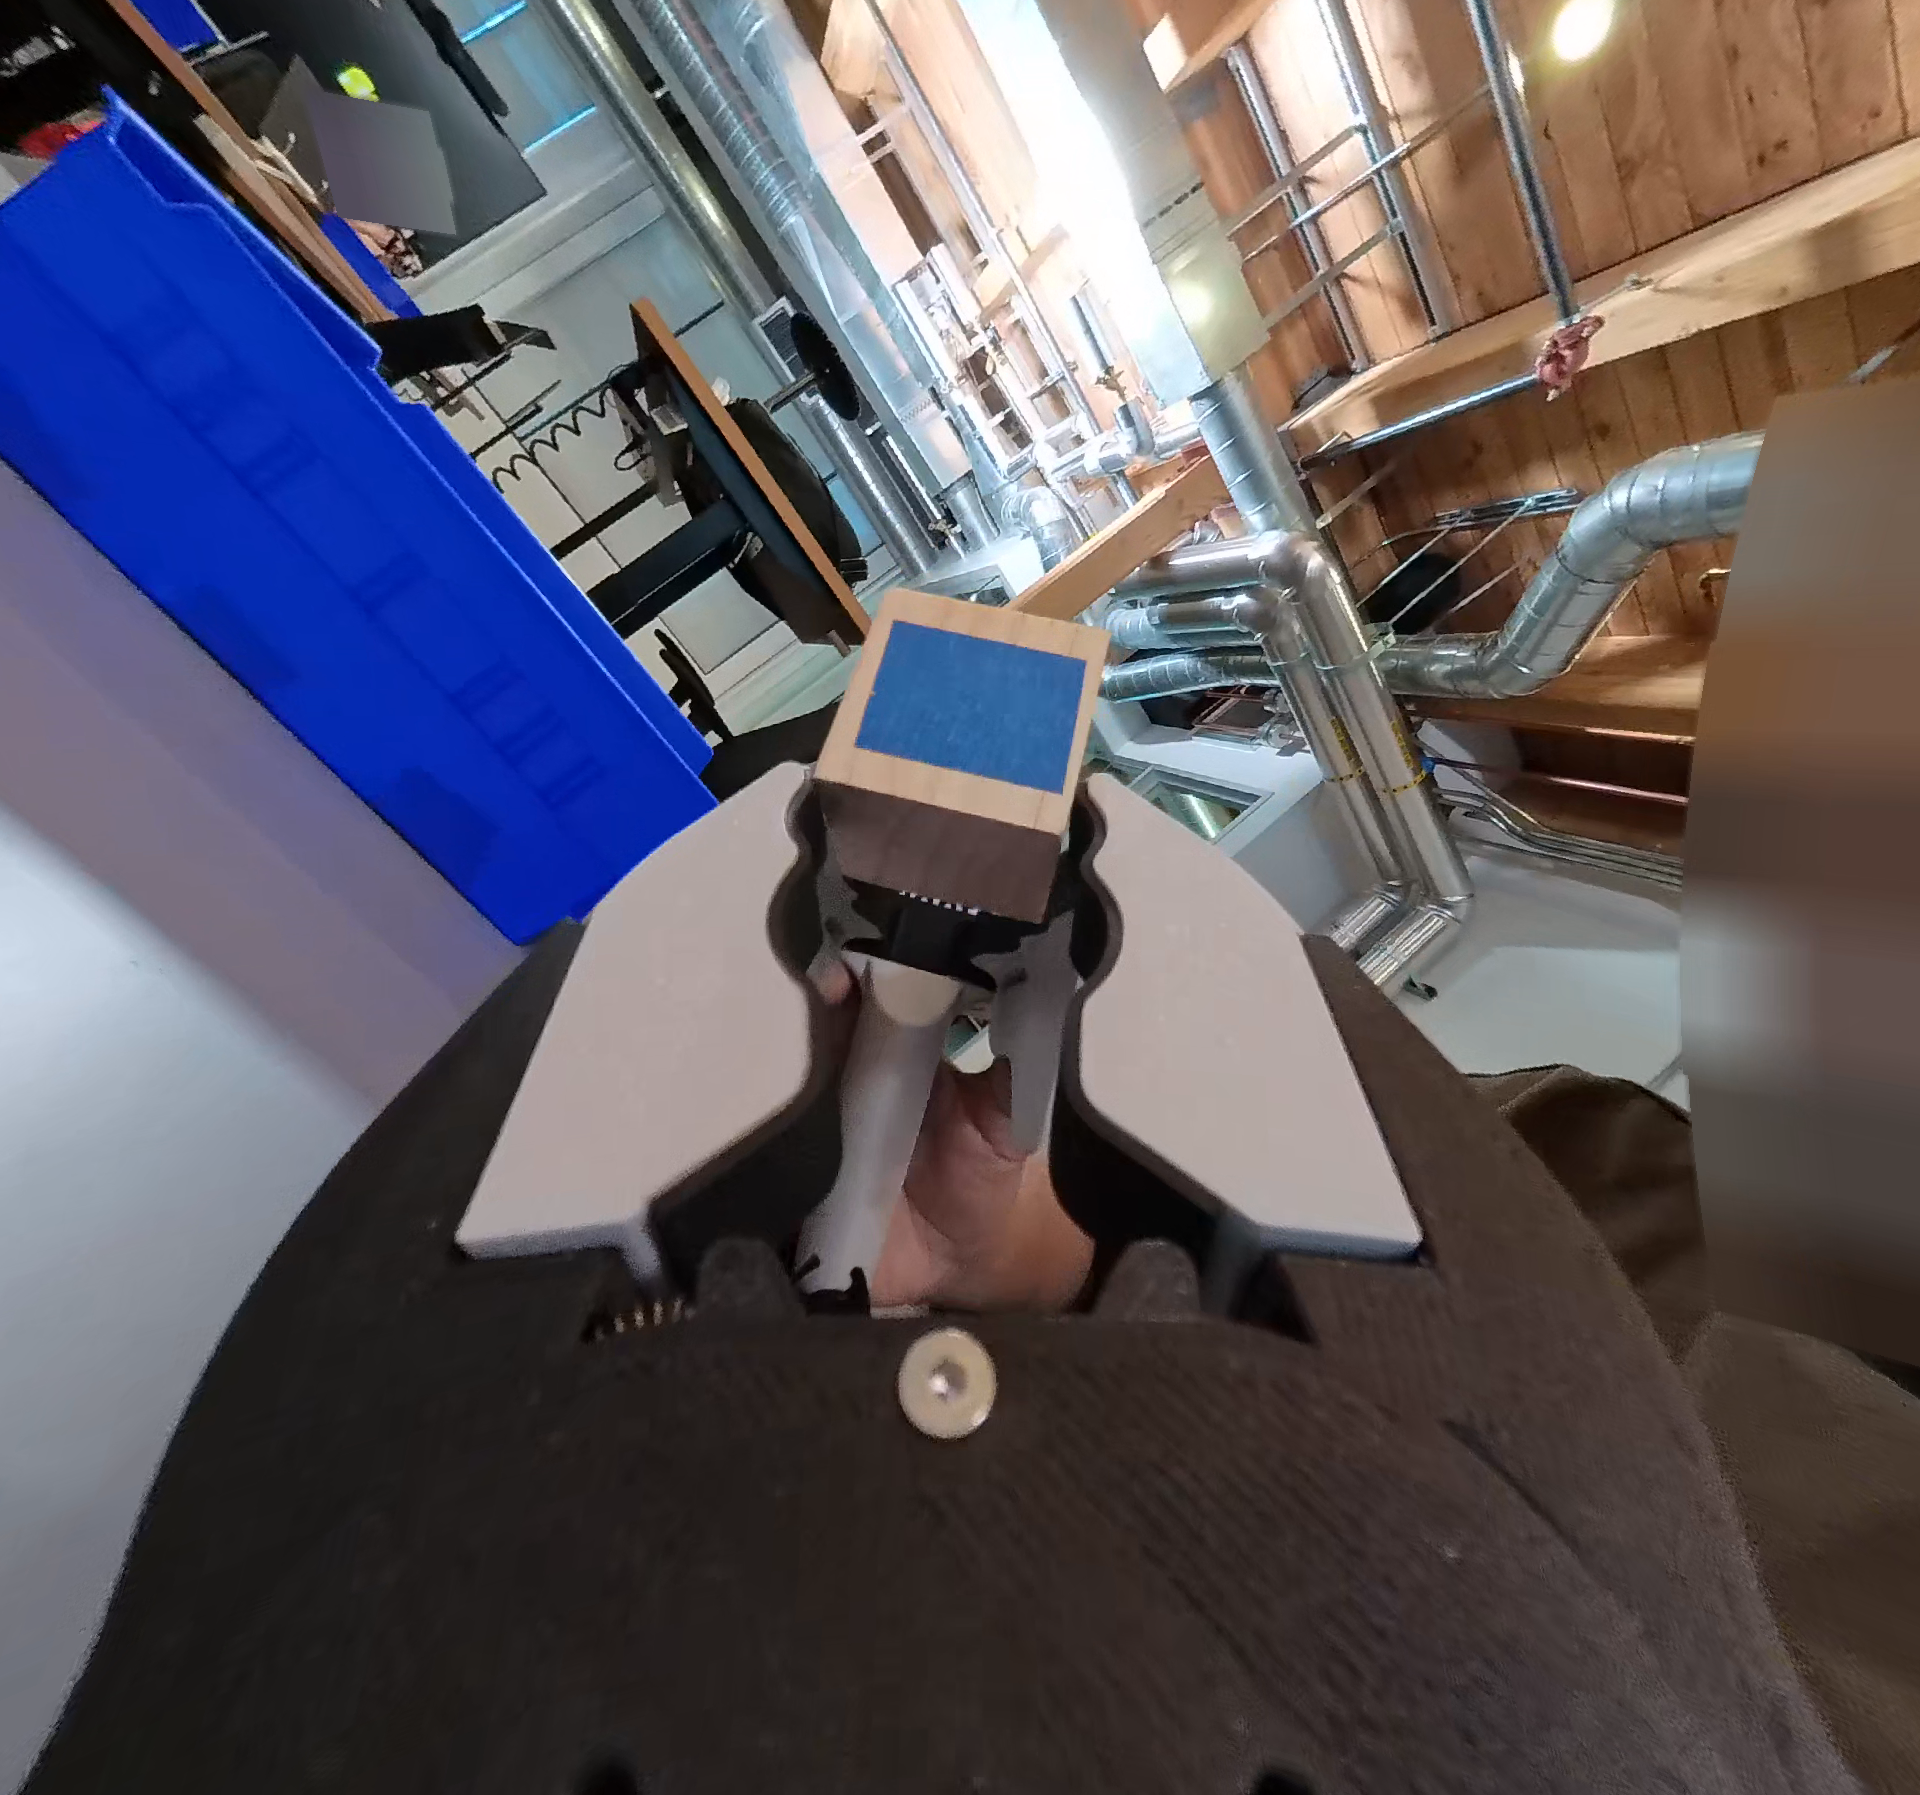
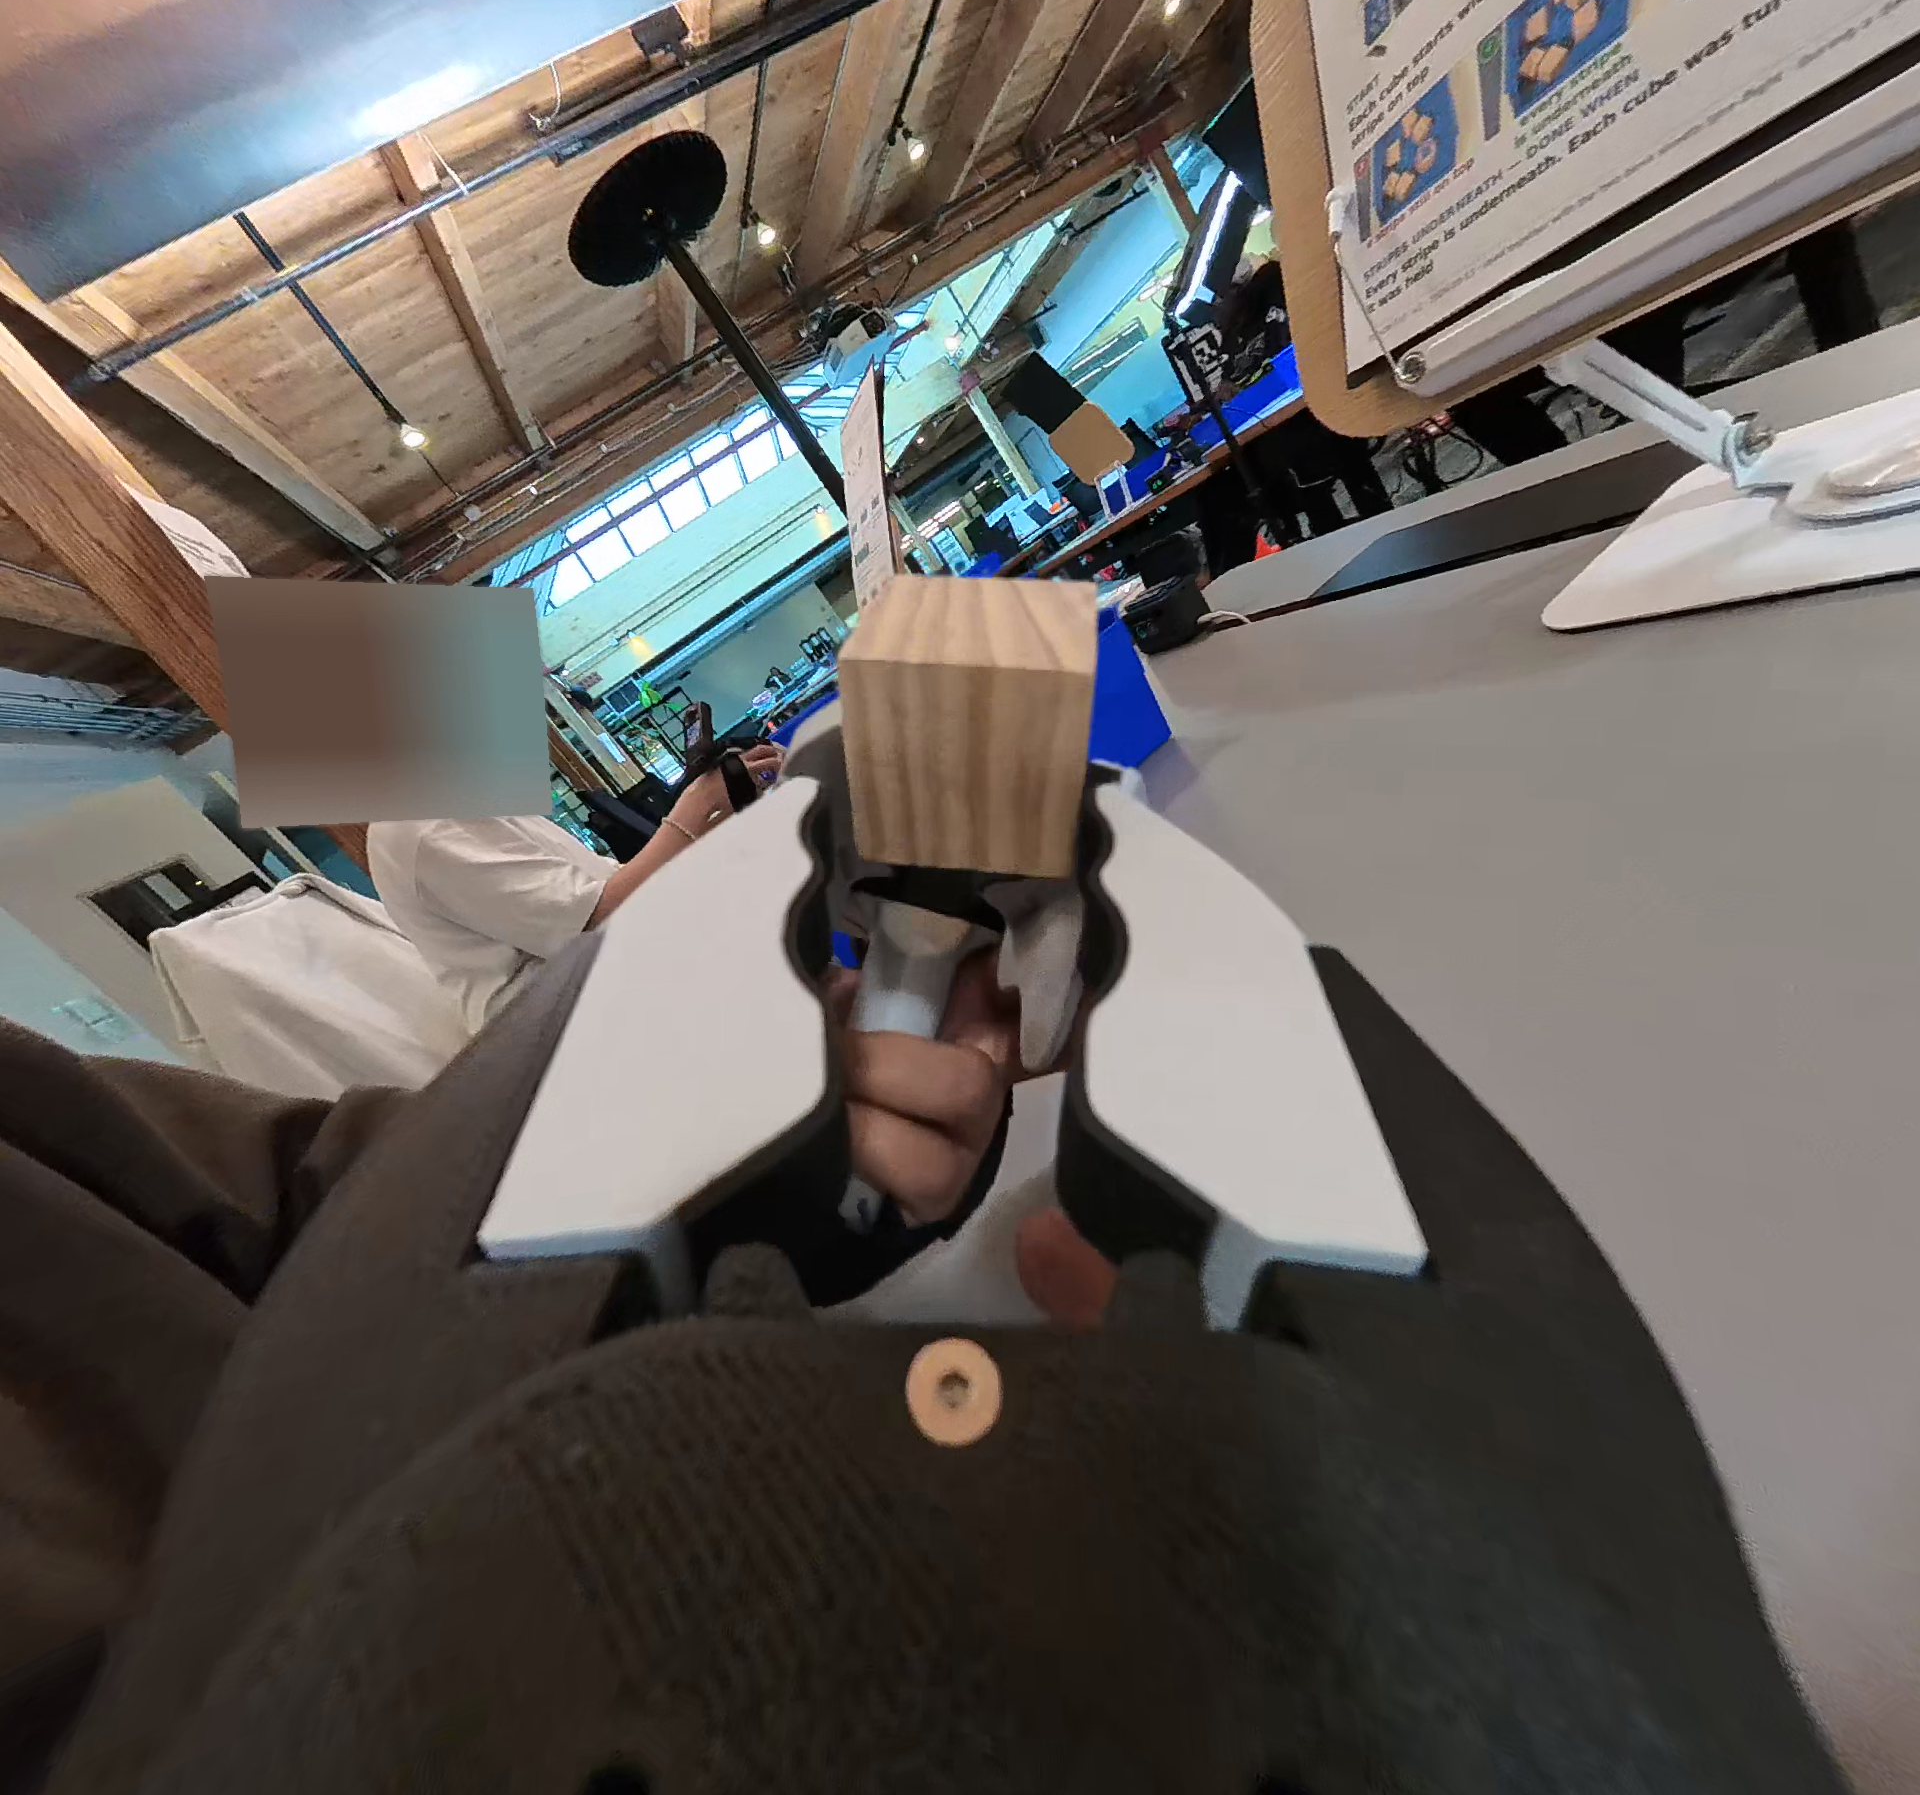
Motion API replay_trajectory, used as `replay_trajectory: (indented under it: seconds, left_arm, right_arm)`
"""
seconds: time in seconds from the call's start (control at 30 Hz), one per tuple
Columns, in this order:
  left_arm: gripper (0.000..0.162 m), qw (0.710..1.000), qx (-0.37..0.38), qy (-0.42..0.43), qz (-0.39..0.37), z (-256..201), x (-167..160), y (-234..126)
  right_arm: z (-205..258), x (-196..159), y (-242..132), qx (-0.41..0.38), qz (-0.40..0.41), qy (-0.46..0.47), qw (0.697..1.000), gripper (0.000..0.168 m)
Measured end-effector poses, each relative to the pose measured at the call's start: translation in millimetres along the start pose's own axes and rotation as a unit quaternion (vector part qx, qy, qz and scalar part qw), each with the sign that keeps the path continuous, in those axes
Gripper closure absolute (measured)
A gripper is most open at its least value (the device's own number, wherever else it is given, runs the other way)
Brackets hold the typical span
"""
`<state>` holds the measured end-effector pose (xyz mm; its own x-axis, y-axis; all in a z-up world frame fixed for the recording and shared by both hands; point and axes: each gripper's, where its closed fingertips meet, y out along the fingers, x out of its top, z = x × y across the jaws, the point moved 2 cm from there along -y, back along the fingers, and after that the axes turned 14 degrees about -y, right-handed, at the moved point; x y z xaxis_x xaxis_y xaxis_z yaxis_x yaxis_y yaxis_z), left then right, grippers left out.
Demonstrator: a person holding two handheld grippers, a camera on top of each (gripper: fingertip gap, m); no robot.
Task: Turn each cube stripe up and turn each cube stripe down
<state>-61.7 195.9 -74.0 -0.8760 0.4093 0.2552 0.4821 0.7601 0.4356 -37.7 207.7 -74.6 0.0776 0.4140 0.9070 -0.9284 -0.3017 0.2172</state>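
One wooden cube [image 1: 966, 717] is held up in the air between both grippers, which face each other. In the left wrist view its upper face bears a blue patch, and a dark shaded face lies below that. My left gripper [image 1: 951, 810] is shut on the cube. The right gripper's grey finger [image 1: 883, 1070] and a hand [image 1: 977, 1195] show behind it. In the right wrist view the same cube [image 2: 966, 727] shows plain wood grain. My right gripper [image 2: 961, 810] is shut on it, with the left gripper's finger [image 2: 904, 976] and a hand [image 2: 914, 1122] beyond.
A blue bin [image 1: 312, 519] stands on the grey table [image 1: 156, 1070] at the left. In the right wrist view the grey table [image 2: 1558, 914] carries a white stand base [image 2: 1714, 550] with an instruction sheet [image 2: 1558, 135] above. A person in a white shirt [image 2: 478, 893] sits behind.
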Motion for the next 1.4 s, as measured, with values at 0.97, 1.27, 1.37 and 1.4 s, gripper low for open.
replay_trajectory:
  seconds: [0.97, 1.27, 1.37, 1.4]
  left_arm:
    - [0.111, 0.997, 0.054, -0.019, -0.043, 18, 28, -26]
    - [0.110, 0.997, 0.074, -0.019, -0.019, 27, 25, -27]
    - [0.110, 0.997, 0.070, -0.033, -0.019, 31, 27, -28]
    - [0.110, 0.997, 0.069, -0.036, -0.019, 32, 28, -29]
  right_arm:
    - [-190, 153, -101, -0.311, 0.091, -0.075, 0.943, 0.126]
    - [-338, 90, -172, -0.461, 0.412, -0.036, 0.786, 0.126]
    - [-353, 78, -176, -0.467, 0.457, -0.027, 0.756, 0.126]
    - [-356, 75, -178, -0.469, 0.473, -0.025, 0.745, 0.126]
